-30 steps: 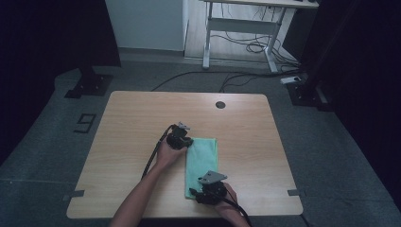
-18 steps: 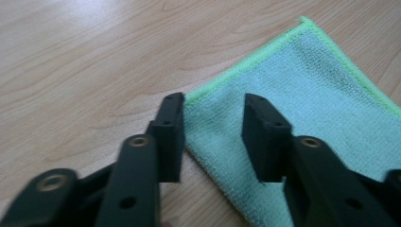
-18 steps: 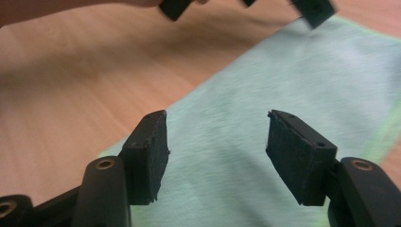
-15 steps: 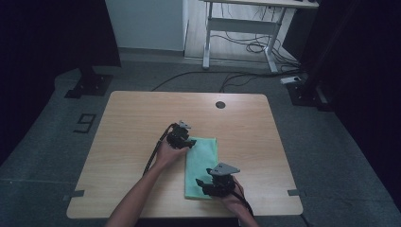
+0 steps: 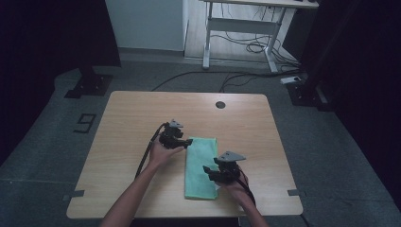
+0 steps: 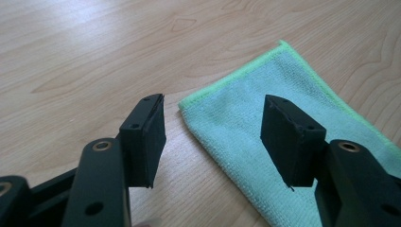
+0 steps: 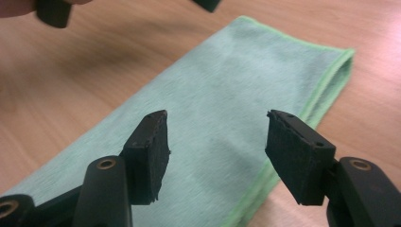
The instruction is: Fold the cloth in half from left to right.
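Folded into a long narrow rectangle, the mint-green microfibre cloth (image 5: 202,168) with its brighter green stitched edge lies flat on the light wood-grain tabletop (image 5: 127,123), towards the near side and a little right of the middle, its long side running away from the person. The table has a small round dark cable hole (image 5: 220,104) near its far edge and stands on a grey floor (image 5: 42,142); beyond it are a white wall panel, a pale metal desk frame (image 5: 239,28) with loose cables under it, and dark curtains at both sides. The black two-jaw left gripper (image 5: 185,142) sits at the cloth's far left corner; in the left gripper view its jaws (image 6: 215,137) stand wide apart with the corner of the cloth (image 6: 283,118) lying below them, nothing pressed between the pads, having just been opening. The black two-jaw right gripper (image 5: 209,171) hovers over the cloth's near right part, jaws (image 7: 217,151) also wide and empty above the fabric (image 7: 213,94). Compared with a second ago, the right gripper has shifted from the near edge of the cloth towards its right side, while the cloth lies as it did. No containers stand on the table.
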### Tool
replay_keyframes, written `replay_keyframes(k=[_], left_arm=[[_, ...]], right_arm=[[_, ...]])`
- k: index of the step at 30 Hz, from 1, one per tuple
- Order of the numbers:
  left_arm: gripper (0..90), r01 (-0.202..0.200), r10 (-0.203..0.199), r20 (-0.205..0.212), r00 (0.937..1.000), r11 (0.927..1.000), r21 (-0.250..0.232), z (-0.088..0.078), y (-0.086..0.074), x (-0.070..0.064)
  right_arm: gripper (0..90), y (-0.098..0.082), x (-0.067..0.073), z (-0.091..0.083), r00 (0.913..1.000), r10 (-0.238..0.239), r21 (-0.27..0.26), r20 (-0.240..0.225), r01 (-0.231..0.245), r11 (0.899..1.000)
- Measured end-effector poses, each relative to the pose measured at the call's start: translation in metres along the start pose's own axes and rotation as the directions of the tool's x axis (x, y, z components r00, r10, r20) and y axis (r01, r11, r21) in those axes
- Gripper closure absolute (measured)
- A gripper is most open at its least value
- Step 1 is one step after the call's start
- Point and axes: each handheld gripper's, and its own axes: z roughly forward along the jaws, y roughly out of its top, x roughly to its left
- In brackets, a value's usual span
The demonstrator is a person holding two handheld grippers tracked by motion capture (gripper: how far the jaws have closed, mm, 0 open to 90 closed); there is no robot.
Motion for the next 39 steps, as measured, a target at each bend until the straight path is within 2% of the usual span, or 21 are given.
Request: replay_keyframes(k=[16, 27, 39], left_arm=[[41.8, 0.005, -0.005, -0.006, 1.0, 0.9995, -0.03, -0.019, -0.003, 0.004], [42.6, 0.038, -0.038, -0.008, 0.9992, 0.9983, -0.043, -0.025, -0.005, 0.012], [44.0, 0.038, -0.038, -0.007, 0.9992, 0.9986, -0.037, -0.018, -0.007, 0.012]], right_arm=[[39.4, 0.016, -0.015, 0.012, 0.9994, 0.018, 0.003, 0.029, -0.018, 1.0], [39.7, 0.027, -0.021, 0.022, 0.9986, 0.015, 0.018, 0.051, -0.016, 1.0], [41.3, 0.025, -0.035, 0.039, 0.9961, 0.044, 0.019, 0.077, -0.046, 0.999]])
